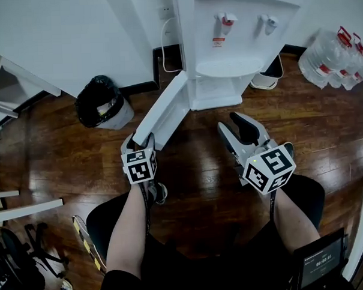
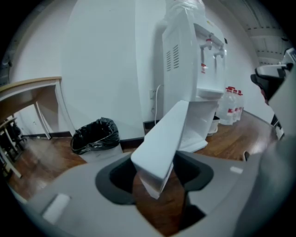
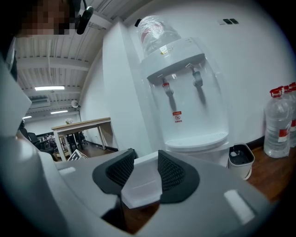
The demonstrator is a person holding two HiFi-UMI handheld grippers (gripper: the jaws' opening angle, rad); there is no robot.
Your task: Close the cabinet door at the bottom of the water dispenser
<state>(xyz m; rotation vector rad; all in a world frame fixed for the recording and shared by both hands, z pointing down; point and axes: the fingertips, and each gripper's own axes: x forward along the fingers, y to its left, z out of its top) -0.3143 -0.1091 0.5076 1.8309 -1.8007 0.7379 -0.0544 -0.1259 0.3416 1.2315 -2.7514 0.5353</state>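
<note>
The white water dispenser (image 1: 225, 43) stands against the wall. Its bottom cabinet door (image 1: 163, 109) is swung wide open, slanting out to the lower left. My left gripper (image 1: 140, 140) is at the door's free end. In the left gripper view the door's corner (image 2: 162, 143) sits between the wide-apart jaws, with a gap on each side, so the left gripper (image 2: 157, 180) is open. My right gripper (image 1: 238, 130) hovers open in front of the dispenser's base and holds nothing. In the right gripper view the door (image 3: 141, 183) shows beyond the jaws, below the taps (image 3: 182, 88).
A bin lined with a black bag (image 1: 101, 103) stands left of the door. Large water bottles (image 1: 337, 59) lie at the far right and a small white pail (image 1: 267, 74) stands right of the dispenser. A desk (image 2: 32, 92) is at the left.
</note>
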